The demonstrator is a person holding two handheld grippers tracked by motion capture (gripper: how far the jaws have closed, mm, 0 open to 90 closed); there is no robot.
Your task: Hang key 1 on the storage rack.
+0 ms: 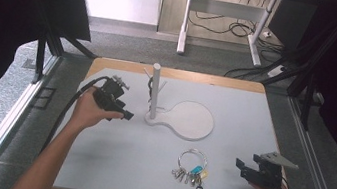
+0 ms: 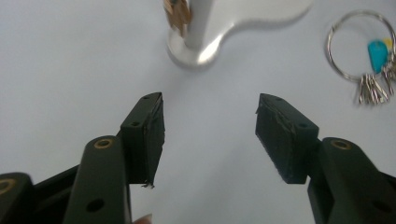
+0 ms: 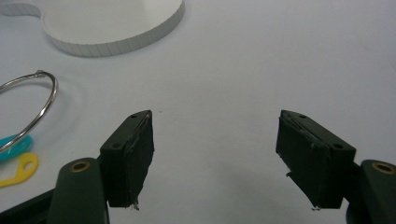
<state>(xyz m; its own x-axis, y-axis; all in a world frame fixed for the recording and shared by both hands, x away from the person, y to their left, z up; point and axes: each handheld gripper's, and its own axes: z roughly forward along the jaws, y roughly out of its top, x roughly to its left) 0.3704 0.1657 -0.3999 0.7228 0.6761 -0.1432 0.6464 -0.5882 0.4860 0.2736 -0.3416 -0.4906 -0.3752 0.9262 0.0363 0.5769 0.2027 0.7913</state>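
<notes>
Left gripper [image 1: 125, 115]: a hand holds it over the left part of the table, just left of the stand. Its two black jaws are spread wide with nothing between them.
Right gripper [image 1: 240, 167]: a hand holds it low near the front right of the table. Its jaws are spread wide too, with bare table between them.
Key ring [image 1: 192, 159]: a big metal ring that lies flat on the table near the front, between the two grippers and closer to the right one. Nothing touches it.
Keys [image 1: 180, 174]: a small bunch on the ring, at its front edge, with a blue tag, a yellow tag and a black tag.
Stand [image 1: 154, 92]: a white post with small pegs. It is upright on a flat white base, behind the key ring.
Table [image 1: 111, 162]: pale grey, with a wooden edge.
</notes>
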